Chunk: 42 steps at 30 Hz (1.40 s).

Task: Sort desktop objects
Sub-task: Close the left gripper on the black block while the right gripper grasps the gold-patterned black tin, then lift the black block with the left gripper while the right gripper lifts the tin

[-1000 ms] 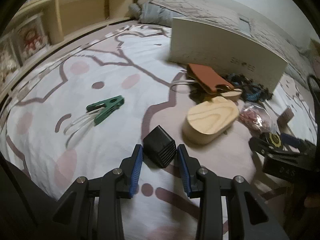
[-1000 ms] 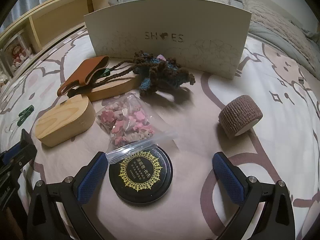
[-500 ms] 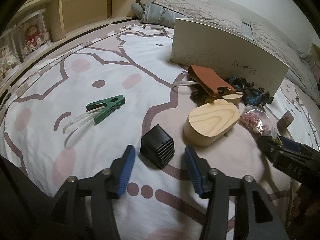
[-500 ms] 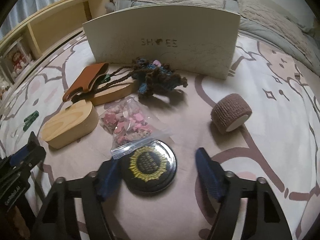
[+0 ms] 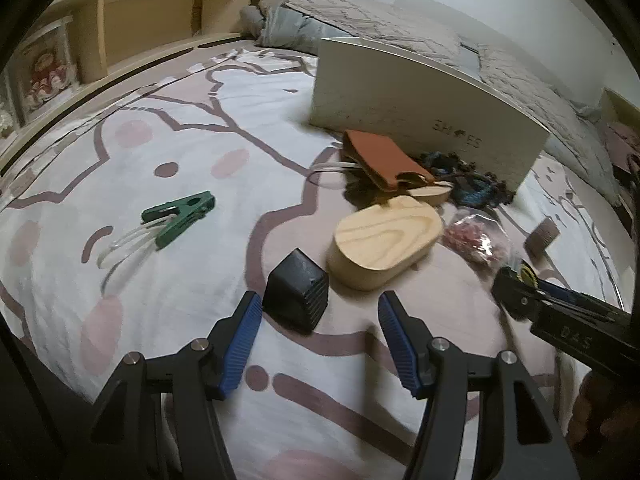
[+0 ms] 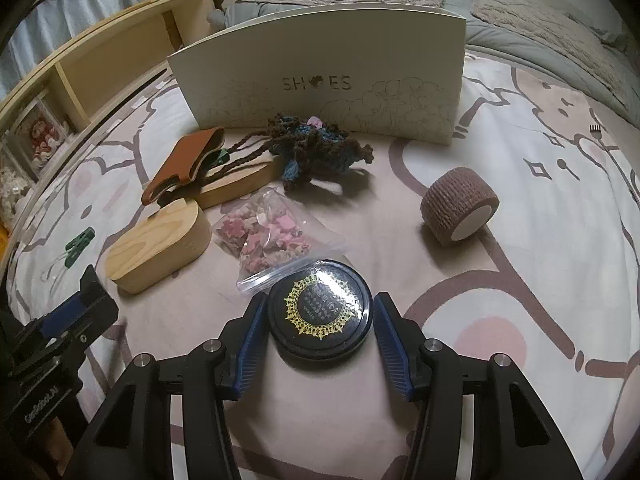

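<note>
My right gripper (image 6: 318, 322) has closed around a round black tin with a gold emblem (image 6: 320, 312); both blue pads sit against its sides on the printed bedsheet. My left gripper (image 5: 320, 320) is open, drawn back from a black ribbed cube (image 5: 296, 294) that lies on the sheet just ahead of its left pad. The right gripper (image 5: 568, 312) shows at the right edge of the left wrist view.
A white SHOES box (image 6: 320, 80) stands at the back. In front lie a wooden oval block (image 6: 160, 244), brown leather pouch (image 6: 184, 160), crocheted yarn piece (image 6: 316, 148), bag of pink bits (image 6: 272, 236), brown bandage roll (image 6: 460, 208) and green clip (image 5: 180, 216). Wooden shelves (image 5: 140, 32) run along the left.
The left gripper opened, let go of the black cube and pulled back. The right gripper moved forward and closed its pads onto the black tin.
</note>
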Each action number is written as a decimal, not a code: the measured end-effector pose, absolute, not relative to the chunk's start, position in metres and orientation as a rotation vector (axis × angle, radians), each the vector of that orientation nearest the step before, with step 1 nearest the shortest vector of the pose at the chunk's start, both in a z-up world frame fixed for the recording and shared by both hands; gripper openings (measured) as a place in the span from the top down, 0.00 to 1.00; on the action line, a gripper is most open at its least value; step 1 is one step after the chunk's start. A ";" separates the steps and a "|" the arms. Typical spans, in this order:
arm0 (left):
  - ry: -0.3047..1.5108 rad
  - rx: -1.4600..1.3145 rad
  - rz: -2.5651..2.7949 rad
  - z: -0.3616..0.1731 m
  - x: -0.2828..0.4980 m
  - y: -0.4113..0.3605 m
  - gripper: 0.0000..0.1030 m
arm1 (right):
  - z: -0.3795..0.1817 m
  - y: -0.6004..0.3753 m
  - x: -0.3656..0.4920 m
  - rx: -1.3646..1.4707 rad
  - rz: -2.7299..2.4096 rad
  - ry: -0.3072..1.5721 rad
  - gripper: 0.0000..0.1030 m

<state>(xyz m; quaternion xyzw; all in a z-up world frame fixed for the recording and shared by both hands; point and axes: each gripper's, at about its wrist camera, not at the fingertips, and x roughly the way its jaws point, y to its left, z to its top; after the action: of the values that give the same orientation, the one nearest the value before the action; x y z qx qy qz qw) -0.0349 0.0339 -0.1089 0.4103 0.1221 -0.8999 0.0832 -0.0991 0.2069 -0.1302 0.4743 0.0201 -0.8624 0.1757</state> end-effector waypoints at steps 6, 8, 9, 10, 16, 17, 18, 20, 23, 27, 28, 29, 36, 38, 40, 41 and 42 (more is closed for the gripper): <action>0.352 1.242 -2.724 -0.108 -0.033 0.041 0.41 | -0.131 0.208 -0.098 1.346 -2.446 0.057 0.48; 0.335 1.232 -2.721 -0.107 -0.033 0.042 0.41 | -0.131 0.208 -0.098 1.351 -2.449 0.059 0.48; 0.326 1.225 -2.710 -0.107 -0.035 0.041 0.41 | -0.132 0.208 -0.098 1.351 -2.451 0.063 0.48; 0.328 1.222 -2.700 -0.108 -0.036 0.040 0.41 | -0.132 0.207 -0.097 1.352 -2.451 0.069 0.47; 0.328 1.214 -2.637 -0.113 -0.045 0.034 0.41 | -0.132 0.209 -0.098 1.366 -2.441 0.057 0.47; 0.321 1.215 -2.634 -0.113 -0.045 0.034 0.41 | -0.132 0.208 -0.098 1.370 -2.441 0.067 0.47; 0.315 1.215 -2.633 -0.114 -0.045 0.034 0.41 | -0.132 0.207 -0.097 1.370 -2.442 0.082 0.48; 0.298 1.212 -2.634 -0.114 -0.045 0.035 0.42 | -0.132 0.205 -0.096 1.370 -2.444 0.103 0.48; 0.282 1.208 -2.634 -0.114 -0.046 0.035 0.46 | -0.131 0.205 -0.095 1.372 -2.444 0.105 0.49; 0.268 1.210 -2.647 -0.114 -0.048 0.036 0.54 | -0.131 0.206 -0.095 1.371 -2.444 0.110 0.50; 0.261 1.211 -2.652 -0.113 -0.048 0.037 0.57 | -0.131 0.205 -0.094 1.371 -2.445 0.114 0.50; 0.257 1.212 -2.658 -0.113 -0.048 0.038 0.59 | -0.131 0.205 -0.094 1.370 -2.445 0.116 0.50; 0.283 1.214 -2.675 -0.112 -0.048 0.037 0.72 | -0.130 0.204 -0.093 1.367 -2.449 0.123 0.50; 0.295 1.213 -2.676 -0.111 -0.048 0.038 0.72 | -0.130 0.206 -0.093 1.368 -2.447 0.118 0.50; 0.300 1.209 -2.679 -0.111 -0.047 0.038 0.72 | -0.129 0.206 -0.093 1.368 -2.448 0.119 0.50; 0.299 1.206 -2.680 -0.111 -0.047 0.038 0.72 | -0.129 0.207 -0.093 1.366 -2.450 0.119 0.50; 0.297 1.204 -2.681 -0.110 -0.047 0.039 0.72 | -0.129 0.207 -0.092 1.366 -2.452 0.121 0.50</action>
<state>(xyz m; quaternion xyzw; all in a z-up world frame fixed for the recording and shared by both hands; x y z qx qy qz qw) -0.0465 0.0386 -0.1105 0.4057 0.1002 -0.9036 0.0937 -0.0922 0.2067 -0.1287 0.4794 0.0424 -0.8608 0.1654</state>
